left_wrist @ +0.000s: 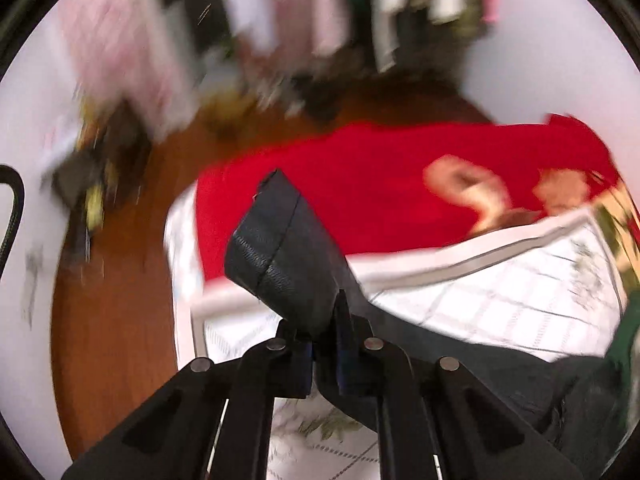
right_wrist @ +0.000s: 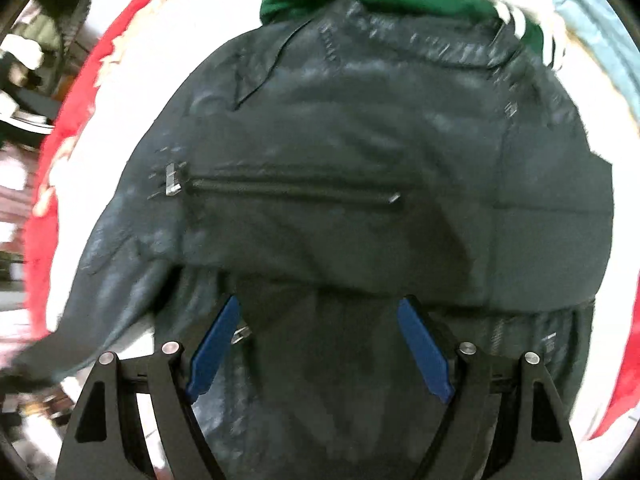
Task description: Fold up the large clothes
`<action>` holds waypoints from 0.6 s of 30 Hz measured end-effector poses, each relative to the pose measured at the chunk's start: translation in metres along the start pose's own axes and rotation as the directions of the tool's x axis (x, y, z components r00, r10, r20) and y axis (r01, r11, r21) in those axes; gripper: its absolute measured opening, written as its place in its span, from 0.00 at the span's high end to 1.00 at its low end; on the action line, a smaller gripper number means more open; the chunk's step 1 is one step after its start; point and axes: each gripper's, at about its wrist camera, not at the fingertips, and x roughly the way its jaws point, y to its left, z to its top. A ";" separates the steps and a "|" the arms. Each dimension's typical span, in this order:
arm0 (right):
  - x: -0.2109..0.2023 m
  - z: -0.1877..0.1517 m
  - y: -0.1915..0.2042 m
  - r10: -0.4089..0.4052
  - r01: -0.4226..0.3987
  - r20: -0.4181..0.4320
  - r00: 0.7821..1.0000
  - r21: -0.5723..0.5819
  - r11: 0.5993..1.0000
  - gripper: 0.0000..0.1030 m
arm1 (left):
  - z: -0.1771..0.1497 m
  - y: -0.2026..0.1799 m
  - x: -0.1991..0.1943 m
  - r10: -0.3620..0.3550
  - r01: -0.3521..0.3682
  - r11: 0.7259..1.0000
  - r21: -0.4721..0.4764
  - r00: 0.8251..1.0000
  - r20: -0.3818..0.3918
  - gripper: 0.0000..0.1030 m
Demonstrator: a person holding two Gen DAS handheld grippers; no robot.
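Left wrist view: your left claw [left_wrist: 324, 344] pinched a hemmed corner of the dark navy zippered jacket [left_wrist: 276, 248] at centre frame; your right claw [right_wrist: 320, 348] hung open above it.

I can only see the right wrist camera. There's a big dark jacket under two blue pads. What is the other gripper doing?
Observer: The left gripper is shut on a dark, stitched fabric corner of the dark shiny jacket, lifted clear of the bed.
Operator: What's behind that corner?
Observer: A bright red cloth with a pale print, spread across the bed.
Operator: Is the bed plain white?
Observer: No, the white quilted cover has a checked pattern of thin grey lines.
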 end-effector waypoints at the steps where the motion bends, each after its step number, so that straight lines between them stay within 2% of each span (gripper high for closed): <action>1: 0.001 0.003 -0.001 -0.010 0.010 0.005 1.000 -0.003 1.000 0.14 | 0.002 0.001 -0.009 -0.019 0.017 0.999 0.050 0.999 0.045 0.95; 2: 0.003 0.007 -0.003 -0.014 0.014 0.007 1.000 -0.006 1.000 0.12 | -0.011 -0.013 -0.032 -0.040 0.032 0.995 0.097 0.995 0.086 0.95; 5: 0.002 0.017 -0.018 0.007 -0.008 0.019 1.000 0.040 0.999 0.11 | -0.017 -0.064 -0.068 -0.134 0.089 0.965 0.248 0.976 0.172 0.96; 7: -0.007 0.020 -0.040 0.028 -0.031 0.035 0.999 0.092 0.995 0.11 | -0.032 -0.104 -0.089 -0.227 0.156 0.928 0.339 0.957 0.182 0.96; 9: -0.021 0.018 -0.070 0.037 -0.046 0.060 0.998 0.149 0.988 0.11 | -0.046 -0.151 -0.111 -0.334 0.248 0.874 0.417 0.931 0.149 0.96; 11: -0.031 0.012 -0.101 0.043 -0.057 0.073 0.996 0.206 0.977 0.11 | -0.071 -0.198 -0.129 -0.432 0.345 0.803 0.486 0.899 0.076 0.96; 12: -0.038 0.007 -0.123 0.045 -0.063 0.079 0.996 0.247 0.967 0.11 | -0.084 -0.222 -0.139 -0.481 0.400 0.762 0.510 0.876 0.031 0.96; 13: -0.041 0.000 -0.141 0.044 -0.065 0.081 0.996 0.279 0.958 0.11 | -0.102 -0.243 -0.146 -0.520 0.447 0.714 0.539 0.854 -0.019 0.96; 14: -0.045 -0.007 -0.163 0.041 -0.065 0.080 0.996 0.319 0.946 0.11 | -0.118 -0.260 -0.155 -0.540 0.471 0.676 0.567 0.840 -0.054 0.96; 16: -0.049 -0.019 -0.198 0.019 -0.047 0.077 0.997 0.378 0.925 0.11 | -0.166 -0.304 -0.172 -0.592 0.556 0.553 0.621 0.786 -0.177 0.96; 18: -0.051 -0.031 -0.233 -0.010 -0.018 0.064 0.998 0.426 0.904 0.11 | -0.211 -0.337 -0.182 -0.595 0.588 0.460 0.666 0.760 -0.260 0.96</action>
